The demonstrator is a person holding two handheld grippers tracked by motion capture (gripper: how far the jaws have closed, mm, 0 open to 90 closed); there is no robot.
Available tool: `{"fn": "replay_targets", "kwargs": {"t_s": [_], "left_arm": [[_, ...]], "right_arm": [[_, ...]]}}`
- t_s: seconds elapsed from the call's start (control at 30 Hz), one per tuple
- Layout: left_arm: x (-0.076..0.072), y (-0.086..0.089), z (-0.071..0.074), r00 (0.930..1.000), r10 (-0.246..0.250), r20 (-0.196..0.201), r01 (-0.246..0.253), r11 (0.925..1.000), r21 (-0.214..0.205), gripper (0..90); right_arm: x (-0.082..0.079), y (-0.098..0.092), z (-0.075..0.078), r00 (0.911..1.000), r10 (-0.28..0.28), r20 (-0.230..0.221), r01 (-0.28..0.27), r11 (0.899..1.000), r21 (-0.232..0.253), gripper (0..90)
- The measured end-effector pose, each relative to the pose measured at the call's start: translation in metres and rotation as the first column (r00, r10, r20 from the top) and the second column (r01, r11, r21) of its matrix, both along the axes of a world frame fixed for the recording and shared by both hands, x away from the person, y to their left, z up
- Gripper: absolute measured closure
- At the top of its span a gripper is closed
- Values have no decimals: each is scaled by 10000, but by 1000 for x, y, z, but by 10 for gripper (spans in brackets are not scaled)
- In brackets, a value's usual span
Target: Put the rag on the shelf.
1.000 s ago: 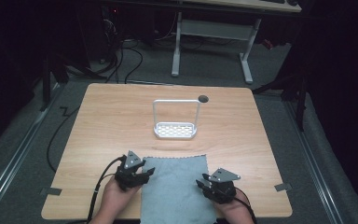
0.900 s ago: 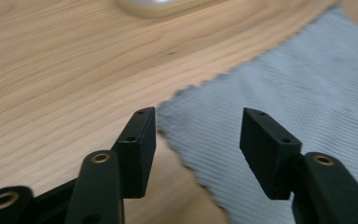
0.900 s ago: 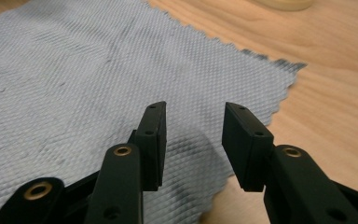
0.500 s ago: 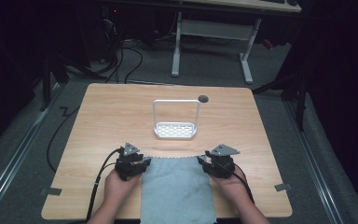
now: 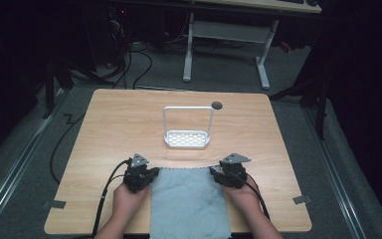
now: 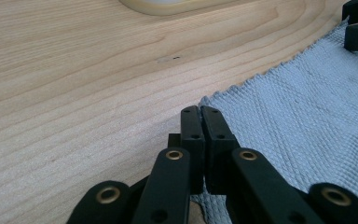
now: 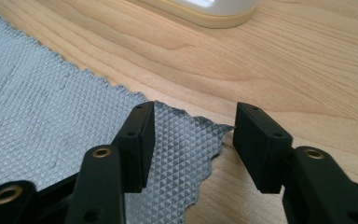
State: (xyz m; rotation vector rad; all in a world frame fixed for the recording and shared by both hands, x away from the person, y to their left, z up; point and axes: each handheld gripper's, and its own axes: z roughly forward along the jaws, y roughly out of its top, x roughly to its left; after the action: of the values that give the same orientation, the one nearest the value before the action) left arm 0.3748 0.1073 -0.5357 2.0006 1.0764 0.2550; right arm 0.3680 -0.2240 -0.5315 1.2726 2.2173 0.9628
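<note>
Grey cloth (image 5: 189, 201) lies flat at the lower middle of the high view, its long axis running from the near edge of the worktop (image 5: 109, 129) up toward the white rack (image 5: 187, 127) at the frame's centre; its near end hangs past the worktop edge and is cut off by the bottom of the frame. The left tool (image 5: 139, 175) sits at the cloth's upper left corner and the right tool (image 5: 230, 174) at its upper right corner, so each hand is nearest its own corner and the cloth stretches between and below them. In the left gripper view the left tool (image 6: 200, 111) has its jaws pressed together, with the corner of the cloth (image 6: 303, 116) just at and under the tips; whether any weave is actually pinched between them I cannot tell, since the jaws hide the very corner. In the right gripper view the right tool (image 7: 191, 126) stands wide apart, holding nothing, and the pointed corner of the cloth (image 7: 51, 93) lies between the two jaws on the wood, the scalloped edge running off to the upper left. By my reading, the coming move turns on that corner: the right jaws would need only to close where they are. The pale rack base (image 7: 205, 11) is cropped at the top of that view, and how far the jaws are off the worktop is hard to judge.
</note>
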Motion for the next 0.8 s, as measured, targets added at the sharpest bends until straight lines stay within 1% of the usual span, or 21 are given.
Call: {"fn": "replay_targets", "kwargs": {"t_s": [0.03,0.13,0.17,0.2,0.27,0.33,0.4,0.47,0.53,0.57,0.67,0.8], "left_arm": [[0,-1,0,10000,11,66,-11,10000,50,890],[-1,-1,0,9999,0,103,-1,10000,88,893],[-1,-1,0,9999,0,113,-1,10000,97,893],[-1,-1,0,9999,-7,120,6,9999,113,893],[-1,-1,0,9999,-2,144,1,9999,133,894],[-1,-2,0,9999,-9,151,7,9999,134,895],[-2,-2,0,9998,-11,188,8,9999,172,896],[-2,-2,0,9998,-20,218,15,9997,224,897],[-4,-2,2,9991,-20,420,11,9998,212,897],[-4,-1,2,9988,-4,488,-3,9999,135,897],[-6,0,5,9975,59,704,-49,9999,-136,897],[-12,2,13,9925,154,1210,-99,9989,-464,897]], "right_arm": [[0,0,0,10000,12,7,-12,10000,31,523],[-1,2,0,9999,149,31,-149,9999,38,607],[-2,3,0,9997,222,57,-222,9997,41,660],[-3,3,0,9995,307,80,-308,9995,30,689],[-4,4,0,9989,457,90,-457,9989,41,791],[-4,3,0,9985,550,-40,-549,9982,232,880],[-3,3,0,9980,630,-76,-627,9976,292,889],[-4,3,0,9979,646,-73,-644,9976,249,891],[-6,2,1,9979,645,111,-648,9973,347,891],[-7,1,1,9979,613,204,-622,9970,466,891],[-10,1,4,9971,566,519,-594,9968,538,890],[-16,0,10,9940,440,1000,-520,9955,789,890]]}}
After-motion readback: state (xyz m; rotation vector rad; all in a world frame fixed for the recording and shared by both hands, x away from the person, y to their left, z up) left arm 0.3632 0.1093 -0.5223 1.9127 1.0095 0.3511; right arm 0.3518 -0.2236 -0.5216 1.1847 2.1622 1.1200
